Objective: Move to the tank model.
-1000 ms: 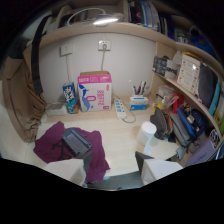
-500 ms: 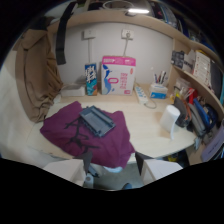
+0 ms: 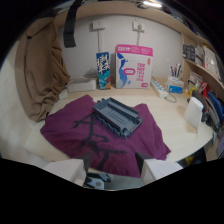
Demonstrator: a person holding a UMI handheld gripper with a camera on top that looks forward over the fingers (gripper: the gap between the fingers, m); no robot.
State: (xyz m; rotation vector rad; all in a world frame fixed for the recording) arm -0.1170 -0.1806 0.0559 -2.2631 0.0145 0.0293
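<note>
Tank model (image 3: 117, 116) is lying on a purple cloth (image 3: 75, 135) just ahead of the gripper (image 3: 111, 170), whose fingers are standing apart, holding nothing; the approach is looking nearly complete.

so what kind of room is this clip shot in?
Likely a home desk or hobby nook. A wooden desk against a wall with sockets, side shelves crammed with supplies, a power strip, a pen cup. The grey tank model lies on a purple cloth.

The tank model (image 3: 117, 116) lies on a cloth (image 3: 75, 135) on the desk (image 3: 172, 117), ahead of the gripper (image 3: 111, 167).
</note>
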